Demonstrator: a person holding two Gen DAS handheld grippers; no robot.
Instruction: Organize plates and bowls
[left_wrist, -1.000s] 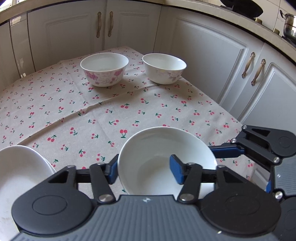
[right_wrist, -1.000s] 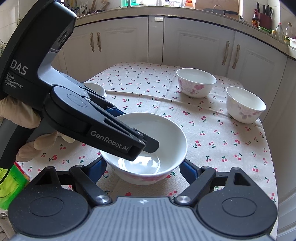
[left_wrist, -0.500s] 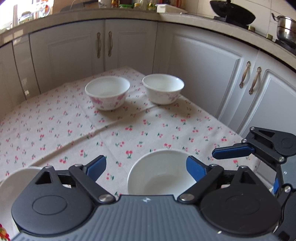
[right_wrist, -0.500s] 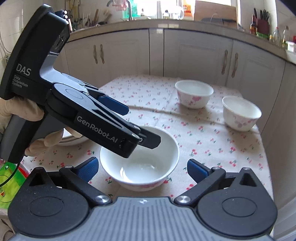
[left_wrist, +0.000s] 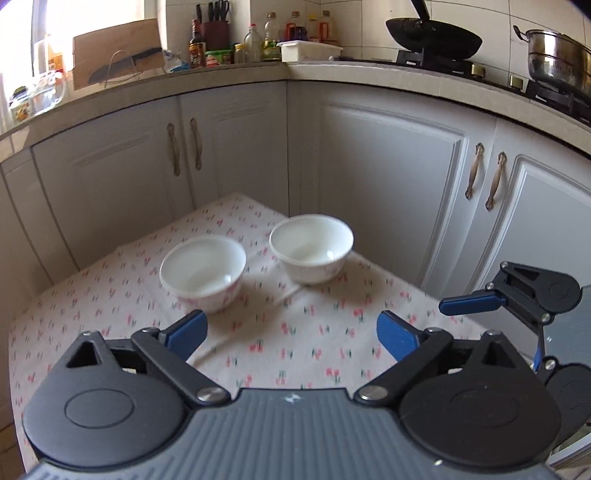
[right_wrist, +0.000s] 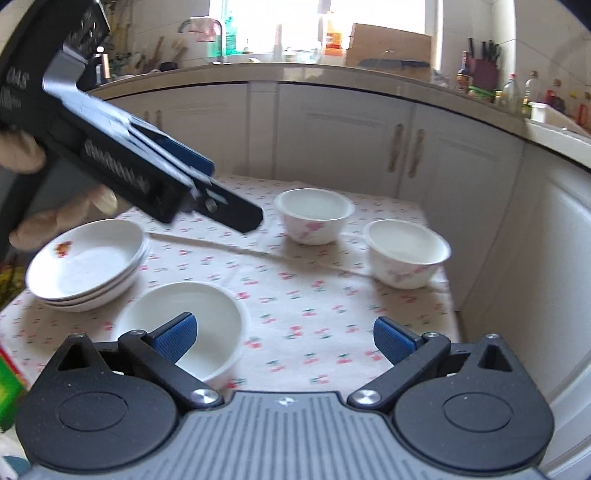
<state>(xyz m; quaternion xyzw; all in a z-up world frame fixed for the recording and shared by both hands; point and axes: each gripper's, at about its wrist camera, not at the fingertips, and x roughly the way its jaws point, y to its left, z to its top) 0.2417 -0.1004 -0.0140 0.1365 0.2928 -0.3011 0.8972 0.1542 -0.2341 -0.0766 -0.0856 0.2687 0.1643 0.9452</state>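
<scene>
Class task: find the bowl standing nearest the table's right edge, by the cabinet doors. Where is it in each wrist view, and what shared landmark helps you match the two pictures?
Left wrist view: the bowl is just above centre, the right one of two.
Right wrist view: the bowl is right of centre, at the table edge.
Shared landmark: the other floral bowl beside it.

Three bowls (right_wrist: 314, 216), three stacked plates (right_wrist: 86, 264)

My black left gripper (left_wrist: 291, 332) is opening its blue-padded fingers (left_wrist: 184, 332), nothing between; my black right gripper (right_wrist: 284, 334) stands spread wide, empty.
</scene>
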